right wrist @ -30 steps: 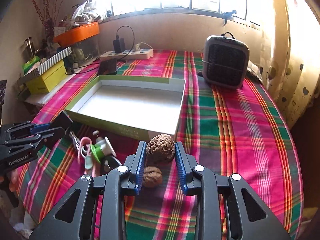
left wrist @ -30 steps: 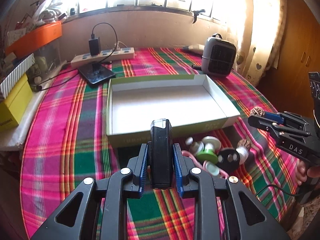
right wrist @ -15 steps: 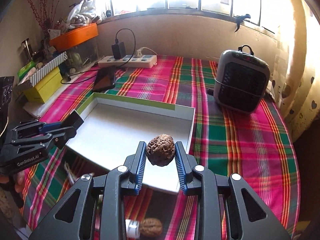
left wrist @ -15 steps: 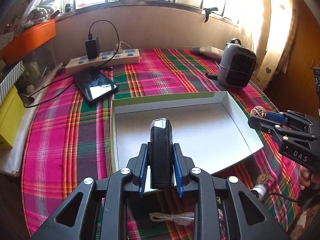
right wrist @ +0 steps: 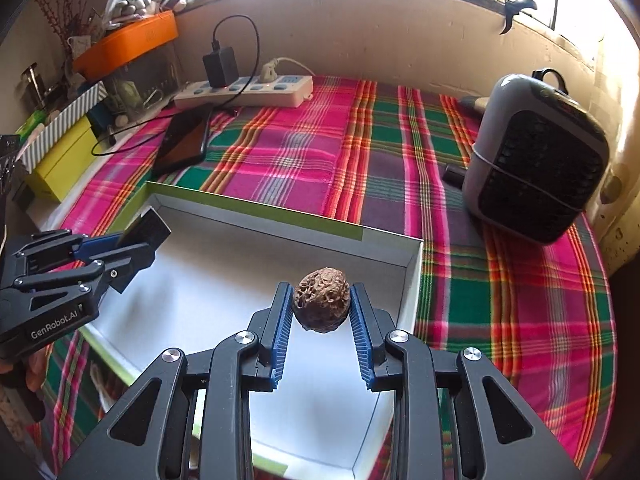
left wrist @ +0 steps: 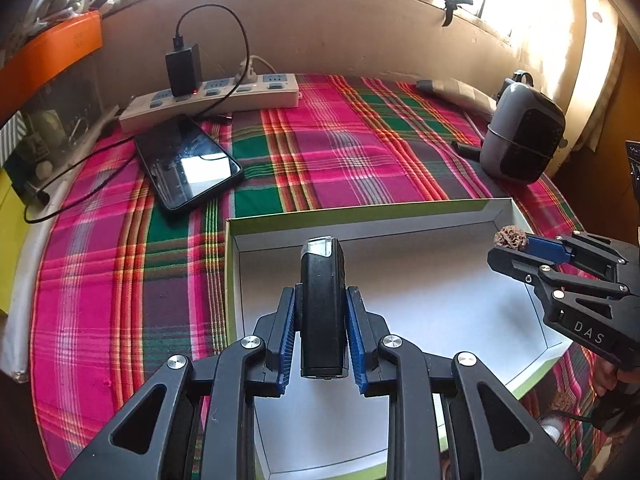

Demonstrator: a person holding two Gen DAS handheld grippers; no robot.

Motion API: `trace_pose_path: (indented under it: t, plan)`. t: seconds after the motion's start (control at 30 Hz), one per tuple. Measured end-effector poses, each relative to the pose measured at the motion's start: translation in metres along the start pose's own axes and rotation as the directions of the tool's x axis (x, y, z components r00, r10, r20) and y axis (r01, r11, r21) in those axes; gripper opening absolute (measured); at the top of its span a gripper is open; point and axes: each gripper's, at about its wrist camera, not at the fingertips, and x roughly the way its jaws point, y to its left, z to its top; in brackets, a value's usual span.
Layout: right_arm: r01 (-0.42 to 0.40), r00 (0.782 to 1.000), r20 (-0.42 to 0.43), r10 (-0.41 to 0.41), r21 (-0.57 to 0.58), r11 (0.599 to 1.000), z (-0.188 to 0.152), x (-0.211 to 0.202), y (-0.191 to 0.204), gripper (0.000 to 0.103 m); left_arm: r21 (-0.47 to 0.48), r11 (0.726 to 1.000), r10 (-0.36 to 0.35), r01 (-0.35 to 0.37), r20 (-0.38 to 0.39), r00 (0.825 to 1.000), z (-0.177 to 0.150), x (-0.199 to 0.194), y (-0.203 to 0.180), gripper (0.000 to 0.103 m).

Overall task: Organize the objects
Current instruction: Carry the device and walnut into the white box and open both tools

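My left gripper point(left wrist: 321, 300) is shut on an upright black rectangular device point(left wrist: 322, 300) and holds it above the left part of a shallow white box with green outer walls point(left wrist: 400, 216). My right gripper point(right wrist: 322, 300) is shut on a brown walnut point(right wrist: 322, 305) and holds it above the box's right part point(right wrist: 280, 220). The right gripper also shows in the left wrist view point(left wrist: 516, 246), and the left gripper in the right wrist view point(right wrist: 136, 240). The box floor is bare.
A phone point(left wrist: 188, 164) and a power strip point(left wrist: 212, 100) with a black charger lie beyond the box on the plaid cloth. A grey heater point(right wrist: 536, 160) stands at the right. A yellow box point(right wrist: 60, 160) and an orange tray point(right wrist: 128, 44) sit at the left.
Both grippers have moved forward from the near side of the box to above its inside, each still holding its object. The loose items on the cloth have dropped out of view.
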Motion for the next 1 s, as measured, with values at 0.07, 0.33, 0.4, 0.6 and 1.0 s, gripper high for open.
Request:
trace_pose_path:
  t: [0.07, 0.33, 0.4, 0.6, 1.0]
  plan:
    - [0.003, 1.000, -0.009, -0.003, 0.006, 1.000, 0.002, 0.006, -0.002, 0.030, -0.005, 1.000, 0.004, -0.004, -0.004, 1.000, 0.001, 0.004, 0.002, 0.022]
    - [0.009, 1.000, -0.024, -0.008, 0.014, 1.000, 0.006, 0.018, -0.005, 0.030, 0.007, 1.000, 0.012, -0.012, -0.017, 1.000, 0.004, 0.013, 0.002, 0.022]
    - [0.005, 0.999, -0.033, -0.004, 0.015, 1.000, 0.005, 0.021, -0.005, 0.030, 0.011, 1.000, 0.015, -0.015, -0.019, 1.000, 0.004, 0.015, 0.001, 0.022]
    - [0.007, 0.999, -0.036, -0.007, 0.001, 1.000, 0.004, 0.024, -0.003, 0.030, 0.001, 1.000, 0.018, -0.018, -0.015, 1.000, 0.006, 0.016, 0.003, 0.022]
    - [0.005, 1.000, -0.021, -0.004, 0.020, 1.000, 0.003, 0.023, -0.004, 0.031, -0.002, 1.000, 0.016, -0.016, -0.022, 1.000, 0.006, 0.014, 0.002, 0.022]
